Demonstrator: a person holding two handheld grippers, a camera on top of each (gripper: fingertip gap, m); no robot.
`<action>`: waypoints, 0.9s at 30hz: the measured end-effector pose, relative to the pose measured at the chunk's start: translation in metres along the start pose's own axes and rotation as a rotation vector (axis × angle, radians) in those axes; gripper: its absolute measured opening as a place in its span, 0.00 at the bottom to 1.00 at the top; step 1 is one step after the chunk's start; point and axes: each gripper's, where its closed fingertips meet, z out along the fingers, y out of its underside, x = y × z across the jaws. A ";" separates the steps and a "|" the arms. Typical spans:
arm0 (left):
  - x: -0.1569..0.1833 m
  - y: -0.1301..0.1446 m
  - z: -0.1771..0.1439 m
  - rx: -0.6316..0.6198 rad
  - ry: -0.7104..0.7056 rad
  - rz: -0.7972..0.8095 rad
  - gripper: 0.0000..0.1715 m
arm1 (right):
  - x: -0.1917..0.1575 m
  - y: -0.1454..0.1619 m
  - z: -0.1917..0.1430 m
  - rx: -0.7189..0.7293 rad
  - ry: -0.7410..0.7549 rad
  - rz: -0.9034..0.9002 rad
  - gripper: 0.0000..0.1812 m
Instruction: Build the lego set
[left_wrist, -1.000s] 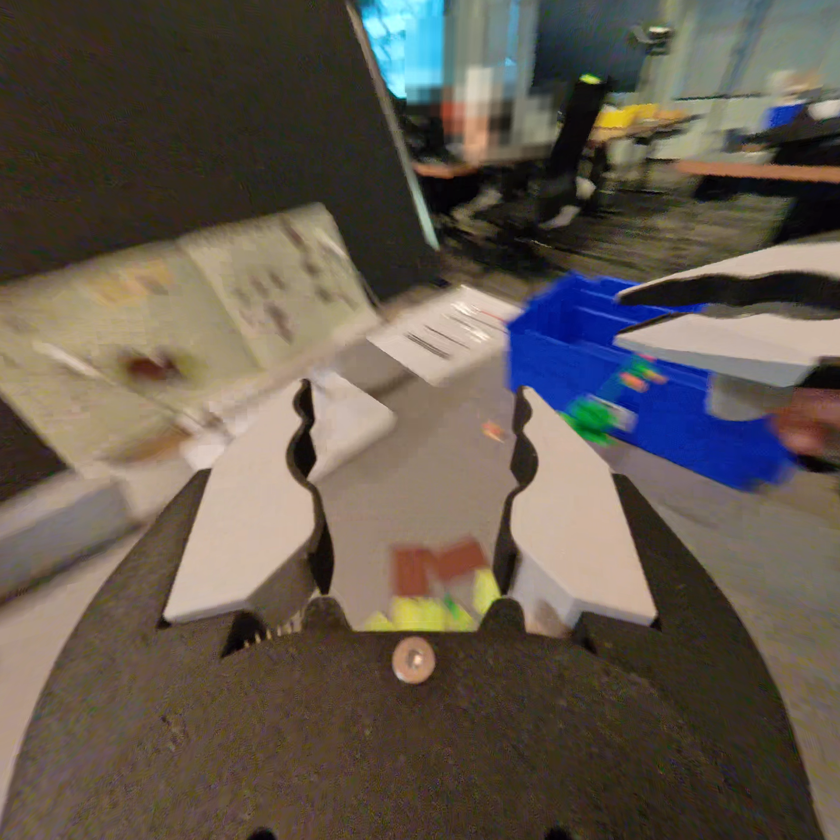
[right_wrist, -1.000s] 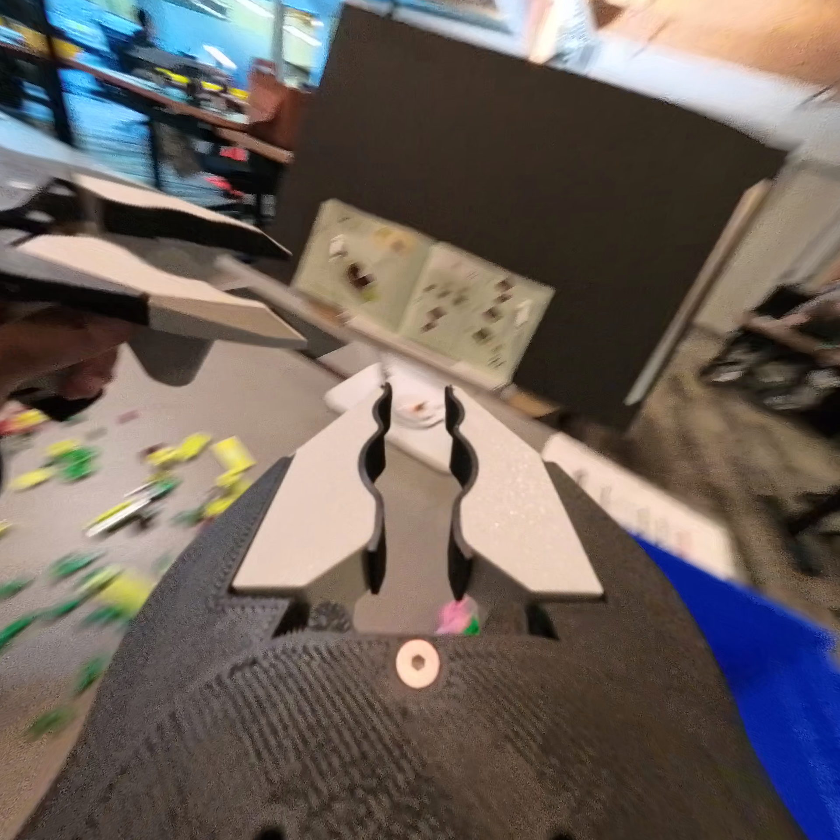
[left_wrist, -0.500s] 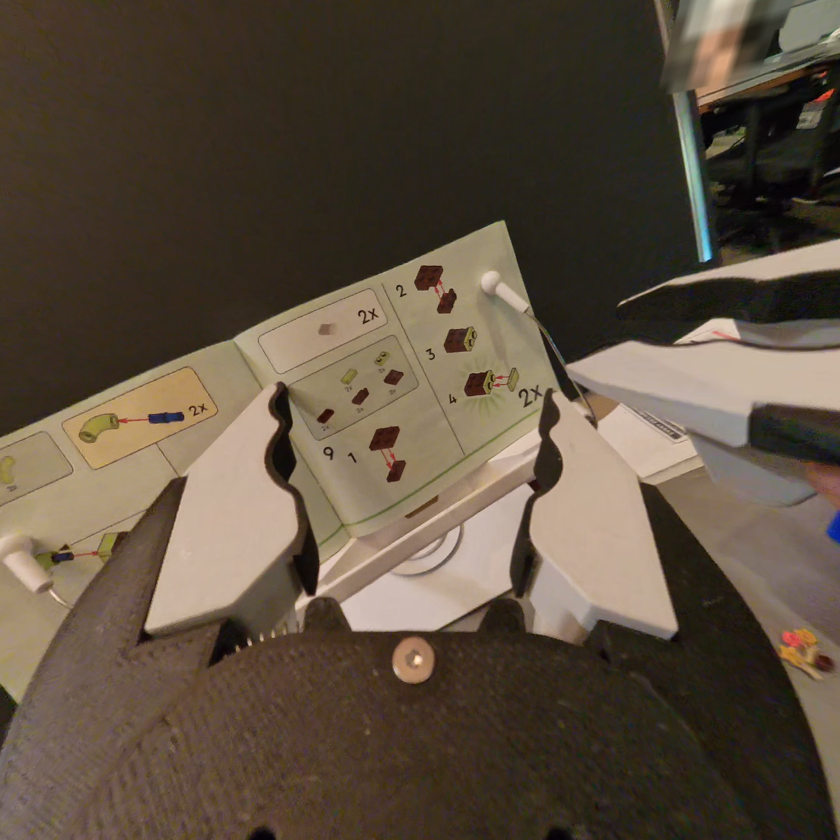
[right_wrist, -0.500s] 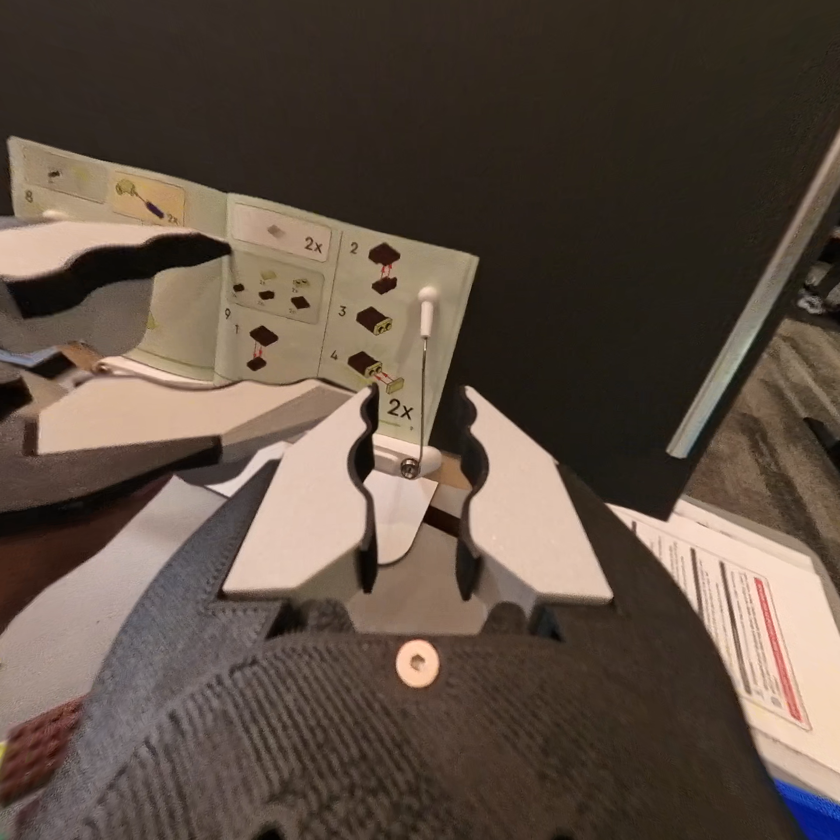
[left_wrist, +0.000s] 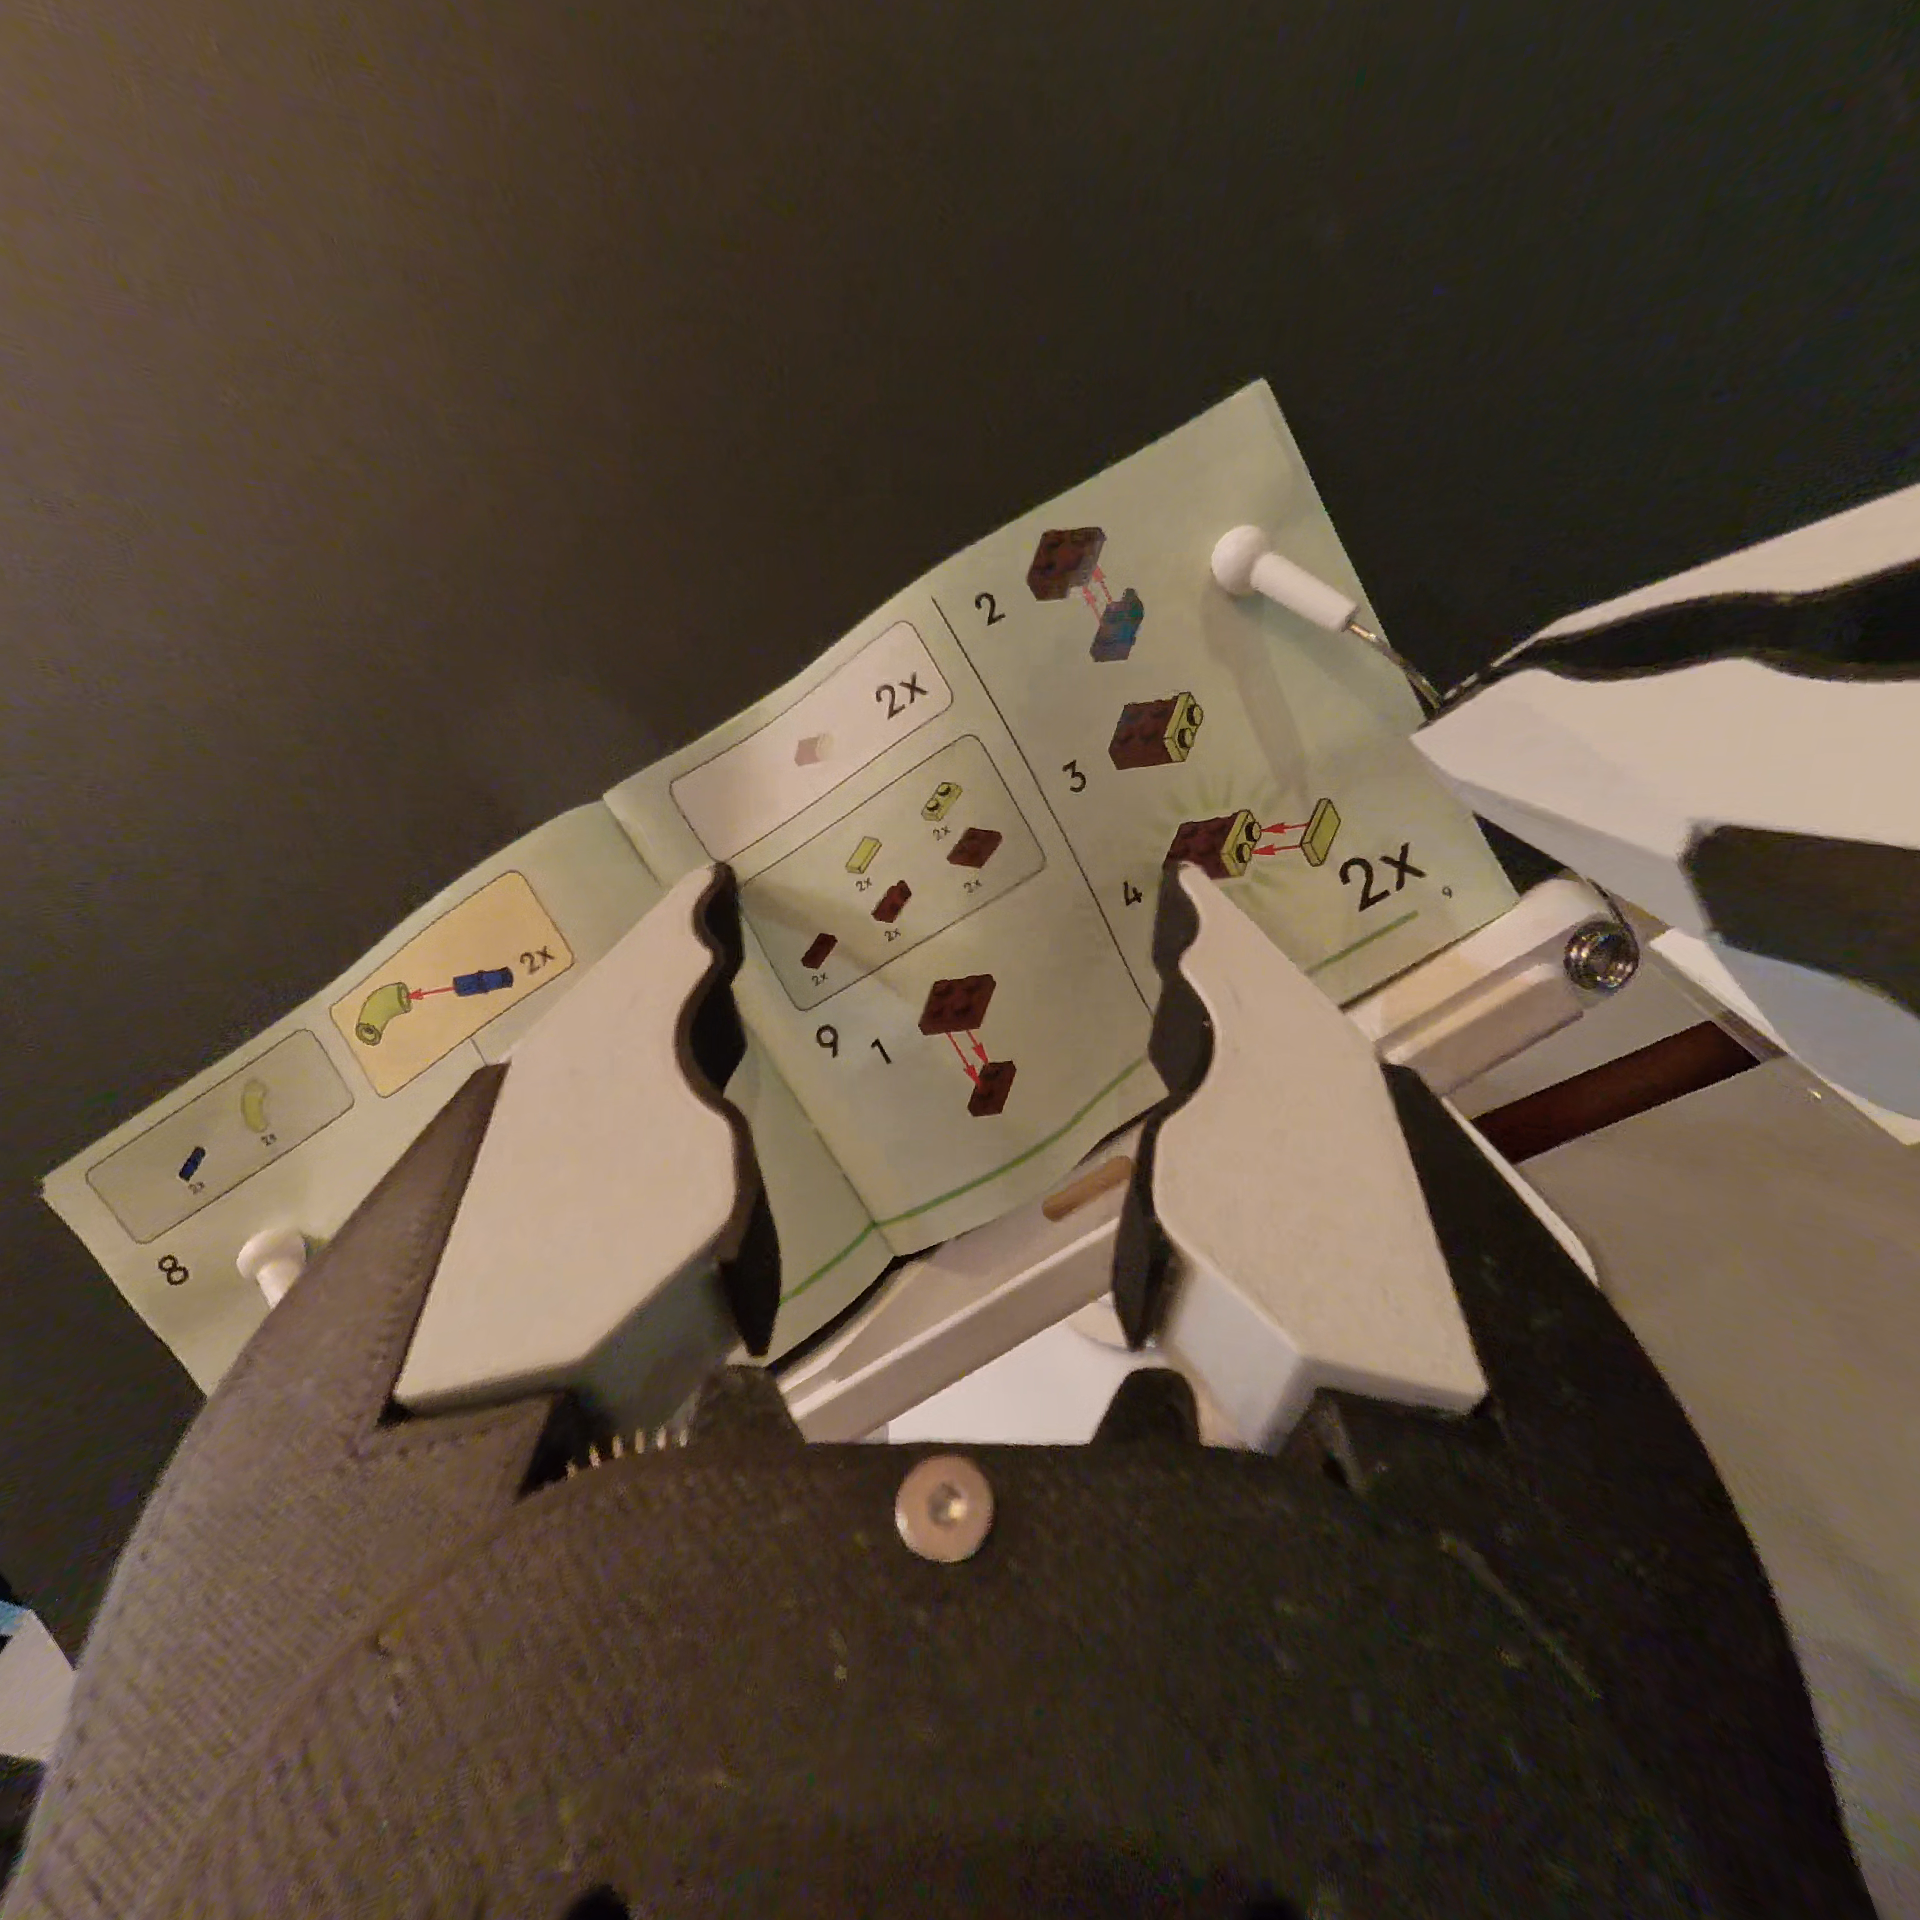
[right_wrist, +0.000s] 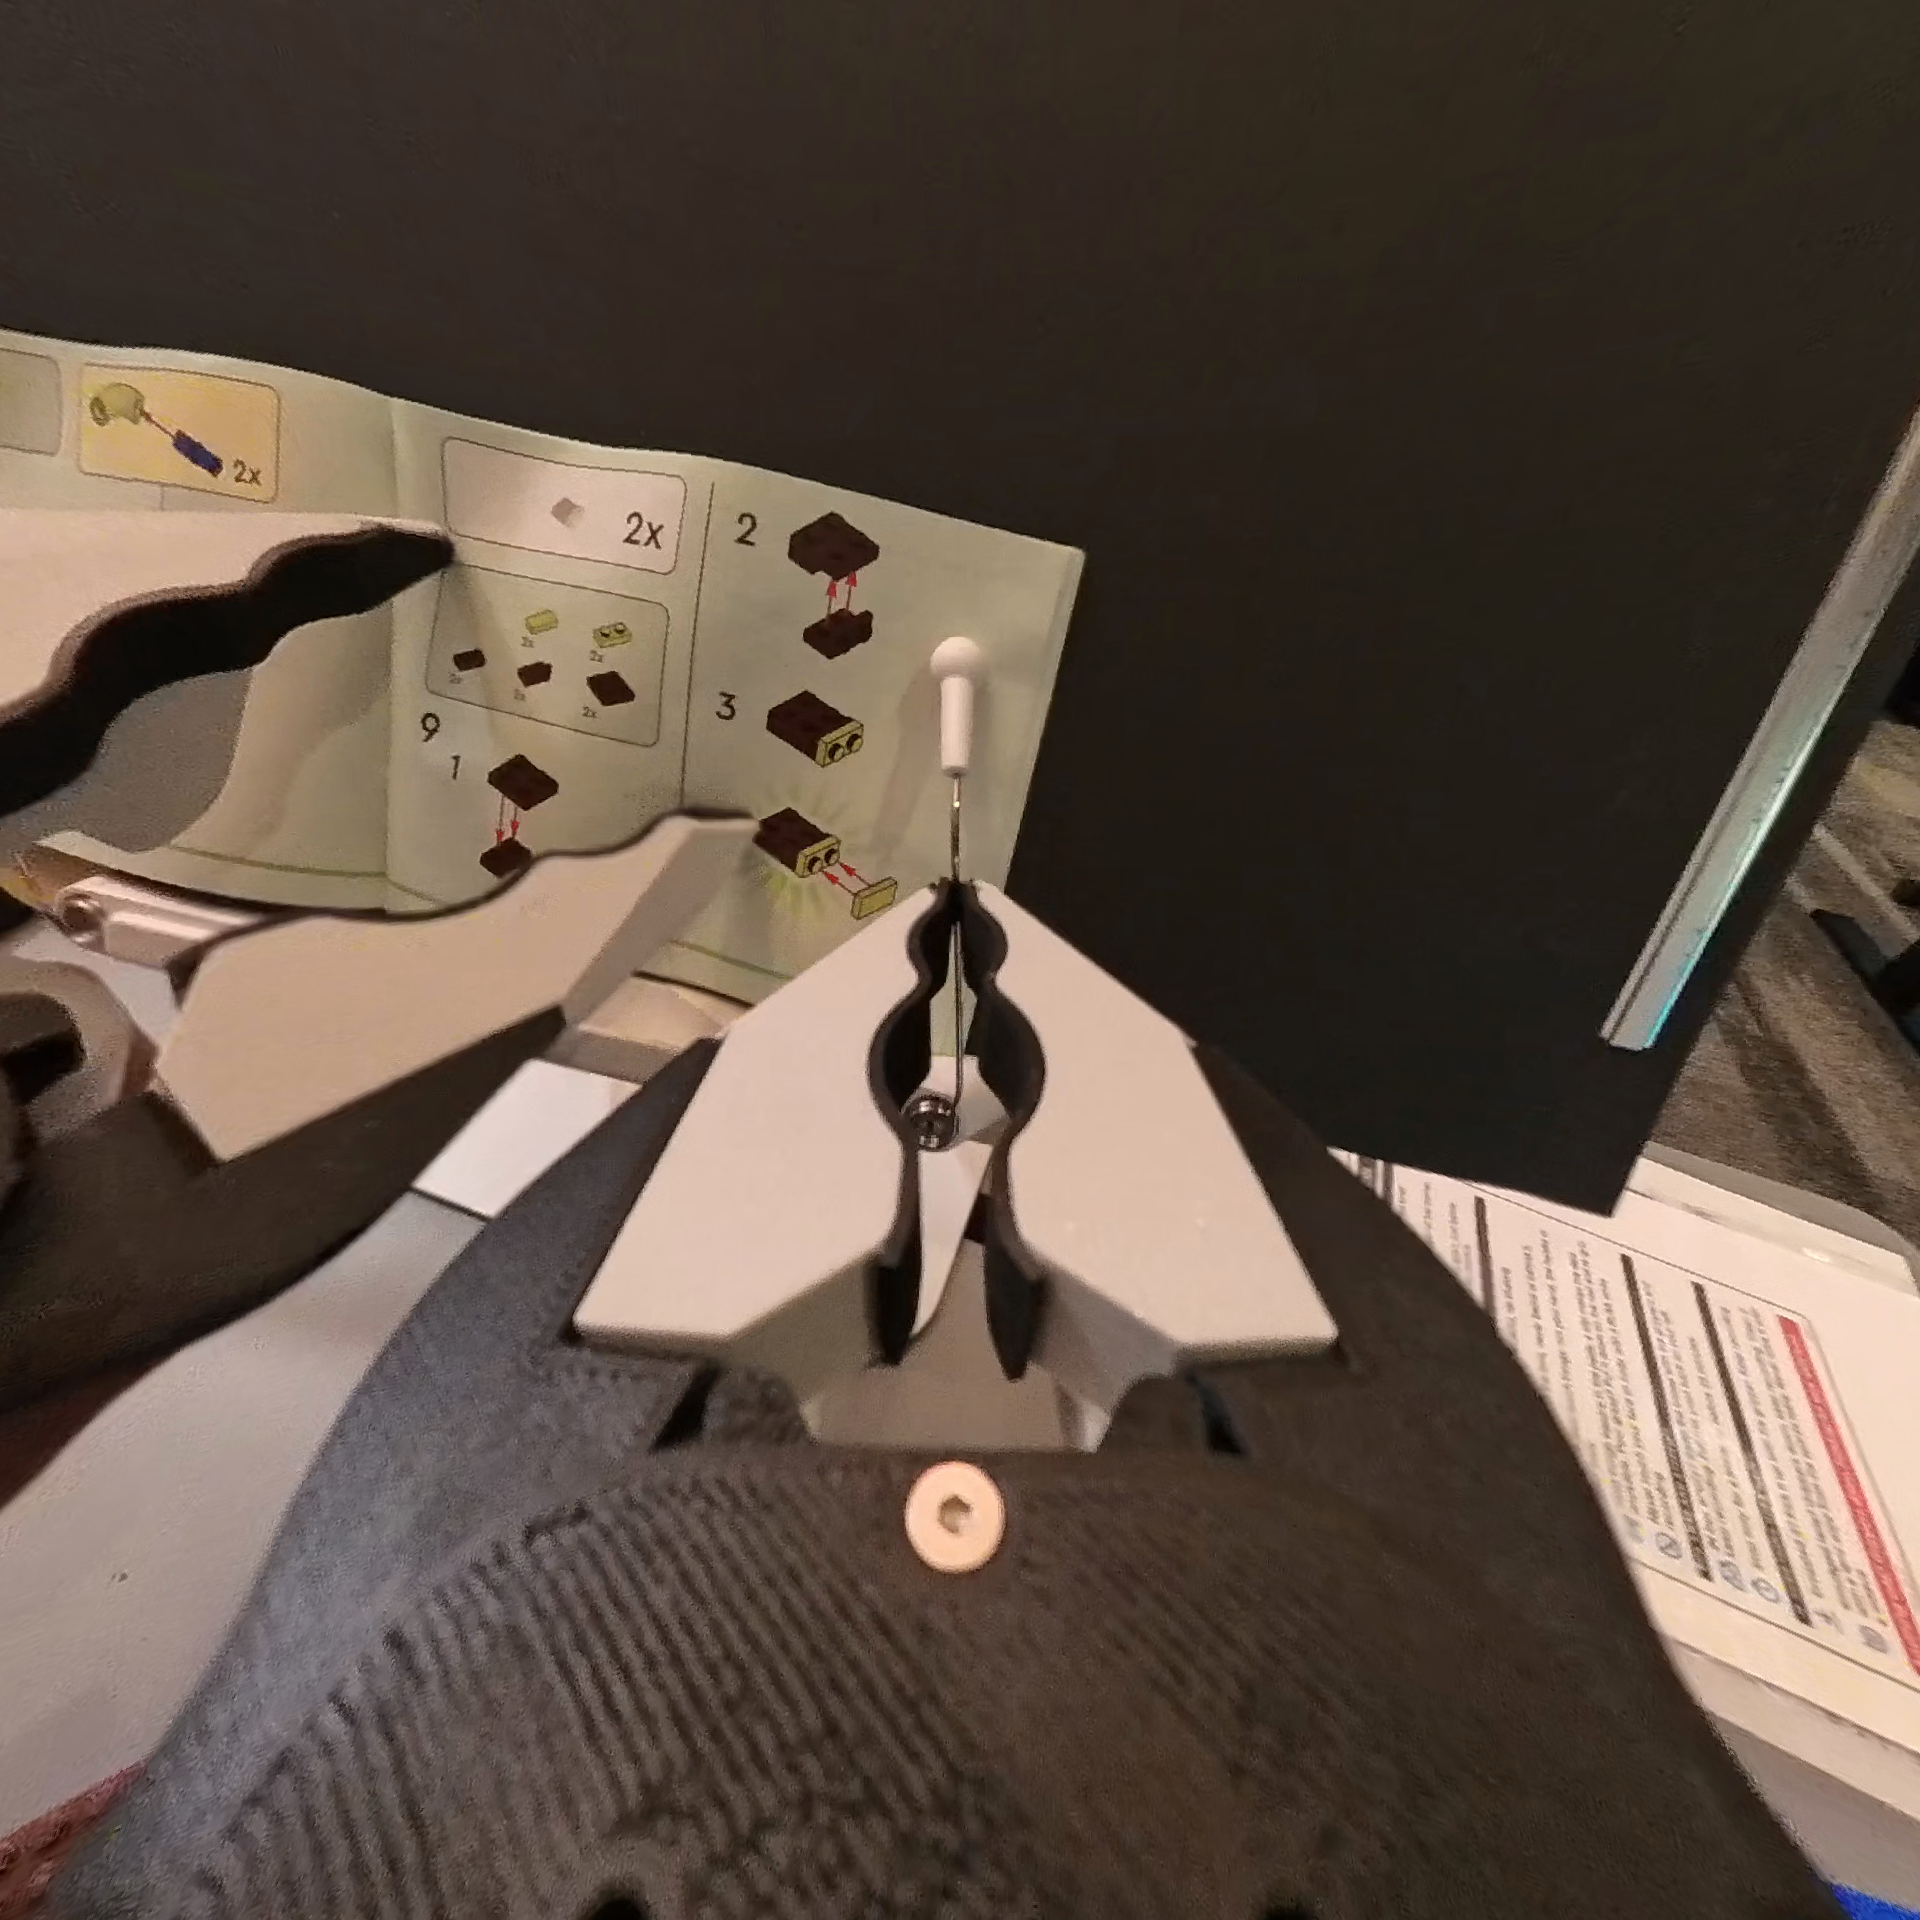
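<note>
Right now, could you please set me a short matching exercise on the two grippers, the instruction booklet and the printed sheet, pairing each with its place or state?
Things:
1. left gripper
2. right gripper
3. instruction booklet
4. printed sheet

Places or states:
A. lies flat at the right, below the dark panel
B. jaws wide apart, nothing between them
C. shut on the thin wire page holder
D. propped open against the dark panel

Pairs: 1-B, 2-C, 3-D, 4-A

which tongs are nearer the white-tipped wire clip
Right. The right tongs are shut on the clip wire. The left tongs are open, off to its left over the booklet.
</note>
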 end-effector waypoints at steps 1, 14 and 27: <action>-0.003 -0.001 0.000 0.005 -0.006 -0.013 0.42 | 0.000 0.000 0.000 0.001 -0.005 0.014 0.00; -0.030 -0.003 -0.005 0.039 -0.025 -0.068 0.06 | 0.009 0.002 -0.005 0.007 0.004 0.120 0.00; -0.021 -0.005 -0.012 0.119 0.101 -0.166 0.19 | 0.008 0.000 -0.005 0.069 -0.073 0.166 0.00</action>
